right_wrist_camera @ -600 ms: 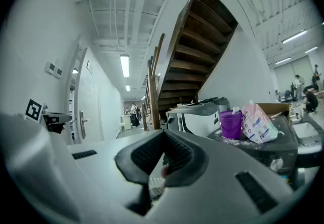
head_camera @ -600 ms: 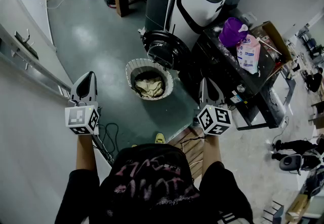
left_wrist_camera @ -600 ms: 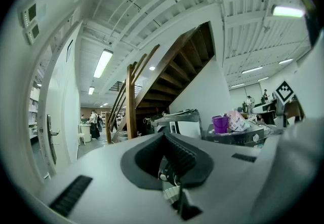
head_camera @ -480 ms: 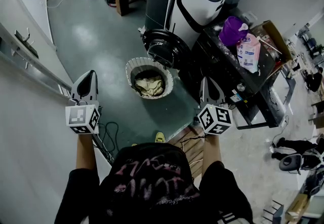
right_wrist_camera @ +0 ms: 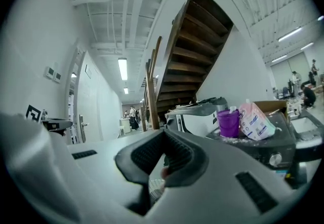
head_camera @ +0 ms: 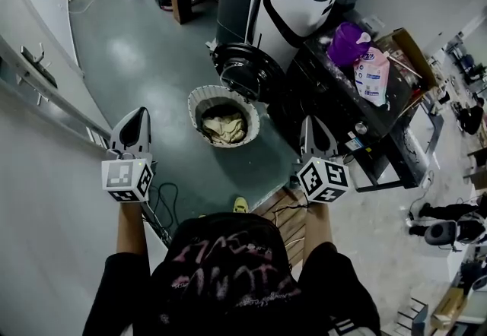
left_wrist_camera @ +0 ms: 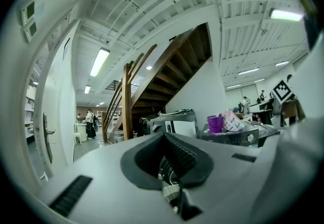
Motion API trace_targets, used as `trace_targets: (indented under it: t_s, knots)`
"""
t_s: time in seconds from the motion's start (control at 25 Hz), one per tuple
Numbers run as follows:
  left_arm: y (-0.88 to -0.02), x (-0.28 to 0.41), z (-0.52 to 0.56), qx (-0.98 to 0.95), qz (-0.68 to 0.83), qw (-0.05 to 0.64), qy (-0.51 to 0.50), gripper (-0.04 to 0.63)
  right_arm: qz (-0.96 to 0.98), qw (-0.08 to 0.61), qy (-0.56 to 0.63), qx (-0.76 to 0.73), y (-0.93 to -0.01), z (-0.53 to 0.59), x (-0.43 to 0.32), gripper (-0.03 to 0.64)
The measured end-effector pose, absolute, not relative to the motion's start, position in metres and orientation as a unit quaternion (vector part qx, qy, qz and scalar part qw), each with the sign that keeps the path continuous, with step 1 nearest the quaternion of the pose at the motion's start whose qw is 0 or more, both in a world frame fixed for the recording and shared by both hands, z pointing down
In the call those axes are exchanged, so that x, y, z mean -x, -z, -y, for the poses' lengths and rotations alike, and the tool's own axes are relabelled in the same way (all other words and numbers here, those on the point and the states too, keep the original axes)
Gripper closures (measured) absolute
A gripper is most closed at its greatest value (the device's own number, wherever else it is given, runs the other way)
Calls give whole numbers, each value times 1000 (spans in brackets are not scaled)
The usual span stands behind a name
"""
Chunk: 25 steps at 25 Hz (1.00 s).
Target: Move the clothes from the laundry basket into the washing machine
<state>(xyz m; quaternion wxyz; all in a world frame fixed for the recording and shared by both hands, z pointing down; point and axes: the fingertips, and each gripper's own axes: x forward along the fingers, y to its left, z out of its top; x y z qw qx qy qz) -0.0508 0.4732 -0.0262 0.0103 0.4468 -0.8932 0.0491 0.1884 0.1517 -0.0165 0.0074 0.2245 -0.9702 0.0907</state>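
A round white laundry basket stands on the green floor and holds a beige cloth. Just behind it the washing machine has its round black door swung open. My left gripper is held level, left of the basket and nearer me, jaws shut and empty. My right gripper is level too, right of the basket, also shut with nothing in it. In both gripper views the jaws meet, and the washing machine shows ahead.
A black table at the right carries a purple jug, a pink-and-white pouch and a cardboard box. A white wall with a rail runs along the left. Cables lie on the floor. Wooden stairs rise behind.
Both grippers hold almost still; the left one has shifted very slightly. The basket and cloth have not moved.
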Motion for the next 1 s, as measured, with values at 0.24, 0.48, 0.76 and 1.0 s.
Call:
trace_targets:
  t_s: [0.24,0.48,0.76,1.0]
  knots:
    - [18,47,-473,-452,890,18,-51,583,969,4,-85,-231,15,-155,-194,611]
    - [13,45,-474,-460,886,24,-44,555,970,6,-89,-225,13,-162,-193,574]
    - [19,43,-474,-465,884,22,-40,433,973,1,-89,-215,16,-166,-195,437]
    - [16,41,-479,-467,883,29,-32,402,974,0,-93,-205,15,-173,-195,319]
